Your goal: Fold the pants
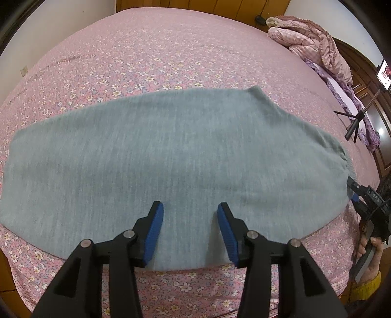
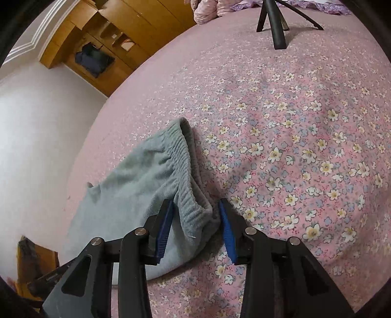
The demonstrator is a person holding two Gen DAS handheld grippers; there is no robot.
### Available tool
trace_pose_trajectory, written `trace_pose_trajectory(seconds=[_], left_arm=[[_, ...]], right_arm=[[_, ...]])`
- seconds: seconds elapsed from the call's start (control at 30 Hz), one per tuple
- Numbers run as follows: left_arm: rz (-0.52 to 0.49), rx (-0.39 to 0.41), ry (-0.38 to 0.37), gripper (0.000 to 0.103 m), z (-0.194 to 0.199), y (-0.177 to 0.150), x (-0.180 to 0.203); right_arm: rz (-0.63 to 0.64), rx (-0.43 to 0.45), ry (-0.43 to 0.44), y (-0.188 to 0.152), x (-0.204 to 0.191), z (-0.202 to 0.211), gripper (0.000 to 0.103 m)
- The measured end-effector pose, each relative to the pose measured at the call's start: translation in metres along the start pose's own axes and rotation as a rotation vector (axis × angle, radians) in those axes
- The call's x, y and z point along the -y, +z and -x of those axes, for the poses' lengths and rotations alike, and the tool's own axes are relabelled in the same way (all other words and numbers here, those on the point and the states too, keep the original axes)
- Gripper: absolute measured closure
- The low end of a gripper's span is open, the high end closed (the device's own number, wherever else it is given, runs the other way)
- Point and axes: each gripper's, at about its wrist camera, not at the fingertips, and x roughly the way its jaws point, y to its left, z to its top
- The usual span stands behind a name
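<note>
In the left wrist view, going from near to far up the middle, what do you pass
Left tongs → grey pants lying flat → bare stretch of pink floral bedspread → wooden headboard.

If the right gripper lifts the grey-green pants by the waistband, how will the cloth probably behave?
The pants look soft and knitted, so they would probably drape and sag rather than hold shape. The gathered waistband between the right gripper seems thick, likely giving a firm hold. On the flowered bedspread they probably drag, not slide.
</note>
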Motion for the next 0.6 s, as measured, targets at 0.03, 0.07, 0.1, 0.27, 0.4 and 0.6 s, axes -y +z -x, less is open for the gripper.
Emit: trace_pose_trajectory(seconds=[0.03, 0.07, 0.1, 0.27, 0.4, 0.6], left_arm=[[0.001, 0.001, -0.001, 0.054, 0.000, 0.000, 0.000], [0.002, 0.001, -0.001, 0.054, 0.000, 0.001, 0.000], [0.003, 0.002, 0.000, 0.054, 0.000, 0.001, -0.001], [0.008, 0.015, 0.007, 0.054, 0.008, 0.005, -0.008], [-0.002, 0.021, 0.037, 0.054, 0.014, 0.009, -0.018], [0.052, 0.037, 0.035, 0.053, 0.023, 0.009, -0.041]], right_arm=[[-0.005, 0.002, 0.005, 0.000, 0.001, 0.002, 0.074], [-0.012, 0.004, 0.018, 0.000, 0.002, 0.004, 0.076], [-0.017, 0.009, 0.022, -0.001, -0.001, 0.008, 0.078], [0.078, 0.064, 0.023, 0.006, -0.030, 0.034, 0.086], [0.175, 0.076, 0.064, 0.009, -0.066, 0.050, 0.088], [0.307, 0.021, 0.103, 0.004, -0.115, 0.047, 0.089]])
